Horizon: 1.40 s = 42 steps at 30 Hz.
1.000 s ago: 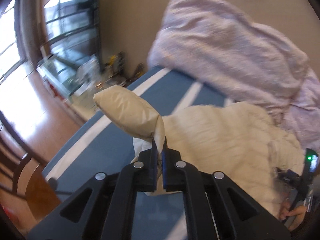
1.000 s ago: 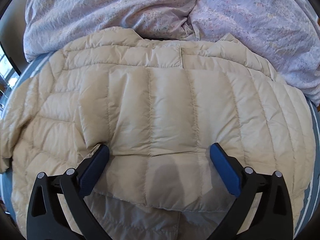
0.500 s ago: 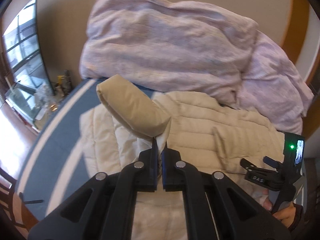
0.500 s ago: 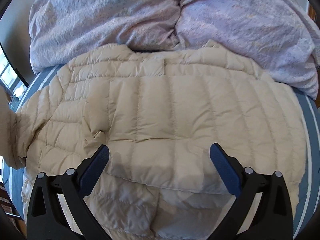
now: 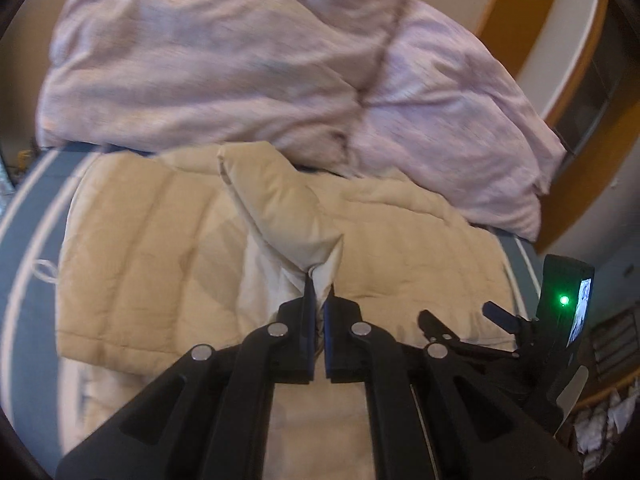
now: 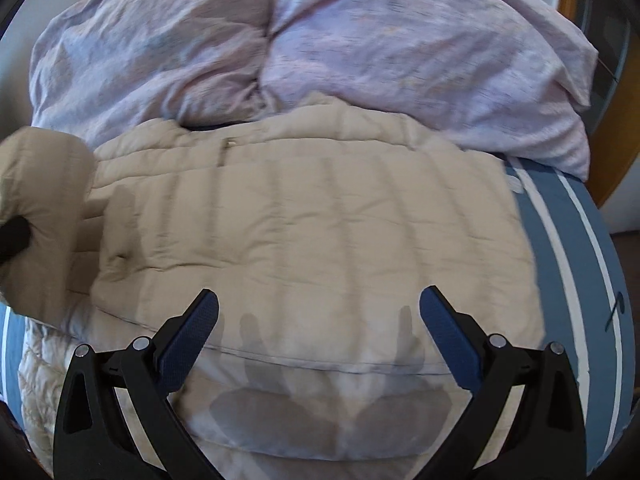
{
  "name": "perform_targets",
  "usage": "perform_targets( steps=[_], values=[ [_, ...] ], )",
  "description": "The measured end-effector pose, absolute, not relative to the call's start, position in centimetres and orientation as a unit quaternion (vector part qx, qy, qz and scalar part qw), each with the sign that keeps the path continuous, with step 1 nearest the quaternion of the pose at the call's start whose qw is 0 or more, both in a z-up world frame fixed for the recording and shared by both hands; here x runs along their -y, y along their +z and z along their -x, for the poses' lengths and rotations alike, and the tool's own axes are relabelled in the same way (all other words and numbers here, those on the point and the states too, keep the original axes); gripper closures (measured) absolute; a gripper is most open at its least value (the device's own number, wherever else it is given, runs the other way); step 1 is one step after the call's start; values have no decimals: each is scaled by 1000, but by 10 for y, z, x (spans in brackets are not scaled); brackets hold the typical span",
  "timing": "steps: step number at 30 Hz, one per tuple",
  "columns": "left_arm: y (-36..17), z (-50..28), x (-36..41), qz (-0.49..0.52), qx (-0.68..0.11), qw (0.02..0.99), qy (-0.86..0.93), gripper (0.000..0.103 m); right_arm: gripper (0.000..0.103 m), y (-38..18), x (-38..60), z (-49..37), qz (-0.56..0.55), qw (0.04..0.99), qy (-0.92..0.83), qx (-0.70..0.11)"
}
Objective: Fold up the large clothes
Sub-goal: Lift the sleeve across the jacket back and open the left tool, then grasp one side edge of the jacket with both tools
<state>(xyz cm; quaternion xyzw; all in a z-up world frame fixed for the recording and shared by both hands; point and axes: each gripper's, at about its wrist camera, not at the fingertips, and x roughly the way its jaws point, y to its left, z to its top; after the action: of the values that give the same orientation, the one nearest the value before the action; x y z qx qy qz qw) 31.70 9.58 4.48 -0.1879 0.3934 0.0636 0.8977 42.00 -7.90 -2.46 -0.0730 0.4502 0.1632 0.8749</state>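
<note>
A beige quilted jacket lies spread flat across the middle of the bed, its collar end touching the heaped lilac duvet at the head edge and its hem toward the near edge. The step in hand looks like the sleeve fold: the left gripper is clamped tight on the cuff of the sleeve, holding it lifted above the jacket's body, over its middle. The right gripper hangs above the hem with its jaws spread wide and nothing between them. The picture is smeared by motion, so whether the sleeve's far end already rests on the jacket is hard to say. The next move probably calls for laying the sleeve straight across the jacket's back, letting the cuff go only once it lies flat, with the right gripper free to press the hem or take a corner for the following fold.
</note>
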Motion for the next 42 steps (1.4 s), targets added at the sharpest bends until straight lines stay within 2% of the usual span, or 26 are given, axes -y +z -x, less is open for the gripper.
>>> perform_targets(
  steps=[7,9,10,12,14,16,19,21,24,27,30,37,40,41,42],
  values=[
    [25,-345,-48,179,-418,890,2,96,1,-31,109,-426,63,879,137,-452],
    [23,-343,-42,174,-421,890,-4,84,1,-31,114,-426,59,880,135,-452],
    [24,-342,-42,175,-419,891,-7,70,1,-30,115,-427,58,880,135,-451],
    [29,-334,-47,173,-409,896,0,52,1,-27,117,-425,52,883,139,-446],
    [35,-325,-58,169,-401,900,11,44,1,-22,115,-422,44,885,149,-439],
    [38,-317,-71,166,-395,903,29,41,2,-15,110,-418,36,886,164,-432],
    [35,-308,-95,153,-397,902,73,41,20,-5,99,-411,17,885,201,-420],
    [29,-303,-112,147,-405,897,99,41,37,-2,87,-407,7,880,227,-417],
    [18,-302,-126,137,-417,890,123,41,52,-3,69,-404,3,872,259,-415],
    [8,-300,-136,124,-427,885,140,41,64,-11,50,-402,8,859,290,-421],
    [-1,-301,-141,115,-435,881,148,41,69,-24,36,-402,27,850,298,-434],
    [-30,-308,-153,111,-462,864,164,41,71,-62,35,-426,48,838,240,-487],
    [-34,-304,-155,115,-464,863,162,41,67,-60,35,-430,40,833,239,-497],
    [-31,-301,-155,118,-463,864,159,39,61,-57,37,-428,38,830,242,-501],
    [-27,-296,-156,122,-461,865,153,36,44,-54,41,-426,36,827,247,-503]
  ],
)
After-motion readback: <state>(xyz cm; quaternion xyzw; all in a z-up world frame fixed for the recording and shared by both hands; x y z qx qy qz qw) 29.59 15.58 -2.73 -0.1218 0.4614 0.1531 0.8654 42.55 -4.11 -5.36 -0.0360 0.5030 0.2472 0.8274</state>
